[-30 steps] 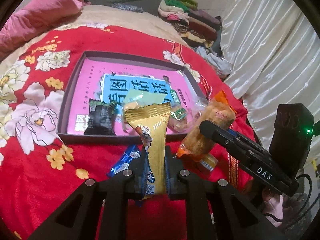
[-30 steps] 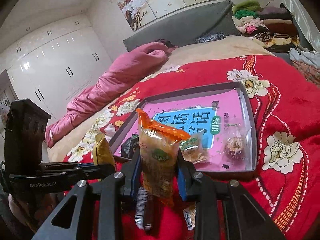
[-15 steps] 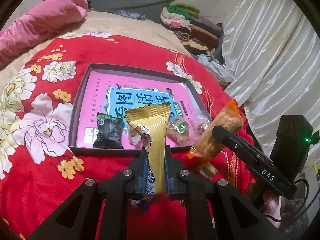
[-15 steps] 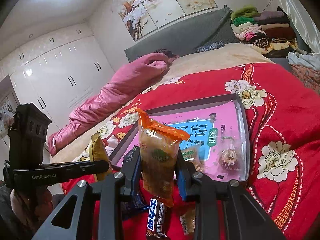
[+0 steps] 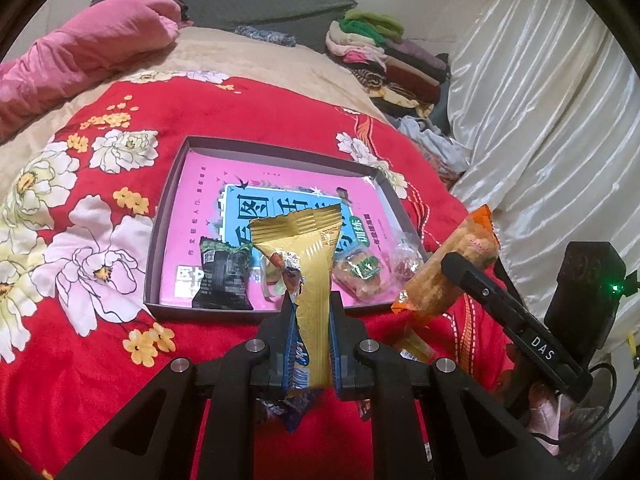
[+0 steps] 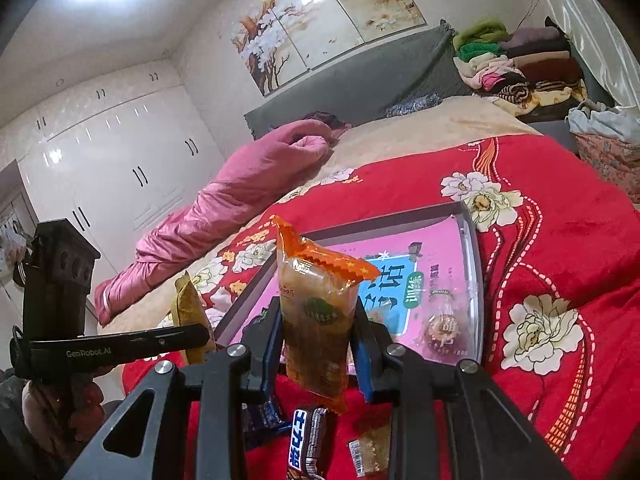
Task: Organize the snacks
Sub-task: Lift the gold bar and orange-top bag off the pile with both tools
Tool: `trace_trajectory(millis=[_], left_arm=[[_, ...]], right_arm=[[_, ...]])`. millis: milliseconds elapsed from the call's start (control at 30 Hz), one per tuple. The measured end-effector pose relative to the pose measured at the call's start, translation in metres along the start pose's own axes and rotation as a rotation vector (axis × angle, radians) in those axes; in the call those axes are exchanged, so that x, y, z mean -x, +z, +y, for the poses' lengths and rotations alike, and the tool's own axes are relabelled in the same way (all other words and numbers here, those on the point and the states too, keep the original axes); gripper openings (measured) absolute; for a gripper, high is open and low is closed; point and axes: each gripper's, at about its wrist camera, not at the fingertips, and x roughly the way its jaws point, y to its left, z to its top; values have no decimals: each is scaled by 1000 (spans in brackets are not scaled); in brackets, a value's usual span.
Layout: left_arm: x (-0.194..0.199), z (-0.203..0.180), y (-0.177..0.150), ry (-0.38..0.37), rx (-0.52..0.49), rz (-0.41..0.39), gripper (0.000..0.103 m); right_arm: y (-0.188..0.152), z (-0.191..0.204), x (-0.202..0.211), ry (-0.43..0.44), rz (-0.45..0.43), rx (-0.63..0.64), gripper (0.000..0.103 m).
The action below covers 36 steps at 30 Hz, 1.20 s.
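Note:
My left gripper is shut on a gold snack packet, held upright above the red blanket in front of the box. My right gripper is shut on an orange-topped clear pastry packet, also raised; it shows in the left wrist view at the right. The shallow grey box with a pink and blue book inside holds a black packet, a wrapped cake and a clear-wrapped sweet.
Loose snacks lie on the blanket below the grippers: a brown bar, a small tan packet and a blue wrapper. A pink duvet and folded clothes lie at the bed's far end. White curtains hang to the right.
Both grippers have lifted and pulled back from the box with their packets still held. More of the bed and the loose snacks beneath have come into view.

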Motion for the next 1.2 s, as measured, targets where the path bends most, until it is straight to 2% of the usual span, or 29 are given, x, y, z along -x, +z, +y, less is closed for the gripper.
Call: trace_trajectory(millis=[567, 933, 1200], left_arm=[[-8, -10, 14, -7, 2, -26, 14], [-15, -17, 26, 12, -21, -69, 14], [-27, -19, 33, 19, -20, -70, 14]], right_arm=[[8, -8, 11, -34, -50, -6, 32], [14, -15, 17, -59, -82, -19, 31], [16, -21, 18, -65, -91, -35, 31]])
